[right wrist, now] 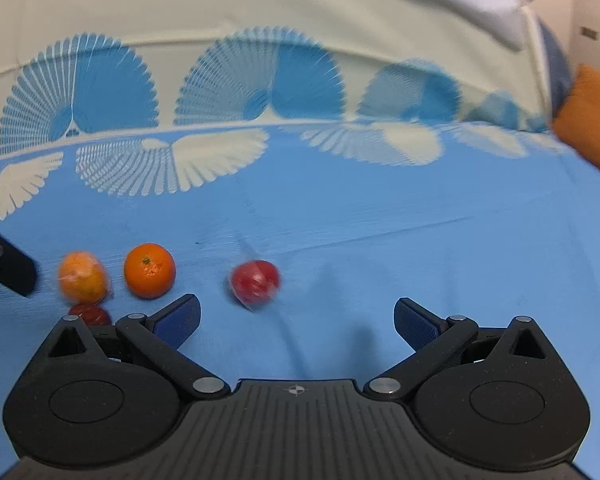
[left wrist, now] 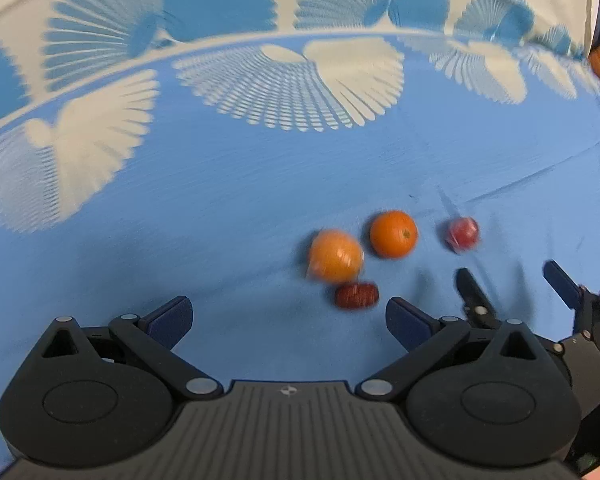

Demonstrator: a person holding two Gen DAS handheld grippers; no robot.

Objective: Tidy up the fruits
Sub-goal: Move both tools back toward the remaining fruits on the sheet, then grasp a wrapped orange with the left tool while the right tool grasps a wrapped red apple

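Left wrist view: left gripper (left wrist: 288, 320) low in the frame, dark blue-padded fingers (left wrist: 172, 316) spread wide, nothing between them. Just above and right of centre, four fruits on a blue cloth (left wrist: 220, 200) with white fan prints: a blurred orange (left wrist: 335, 256), a sharper orange (left wrist: 393, 234) just to its right, a dark red fruit (left wrist: 357, 295) touching or nearly touching the blurred orange's lower edge, and a blurred red fruit (left wrist: 463, 233) apart at the right; kind of the two red ones not discernible. At lower right, the right gripper (left wrist: 516, 284), its two fingers wide apart and empty, tips just below the red fruit. Along the top edge, cream fabric printed with blue fans.

Right wrist view: right gripper (right wrist: 296, 320) at the bottom, fingers (right wrist: 416, 324) opened wide, holding nothing. Red fruit (right wrist: 256, 282) slightly left of centre, just above the gap and nearer the left finger, smeared by motion. Further left, sharp orange (right wrist: 149, 265), then blurred orange (right wrist: 83, 277) beside it, with the dark red fruit (right wrist: 90, 314) below, partly hidden behind the gripper body. At the left edge, one dark finger of the left gripper (right wrist: 8, 268), near the blurred orange. Blue cloth (right wrist: 380, 220) across the middle, an orange cushion (right wrist: 592, 120) at the right edge.
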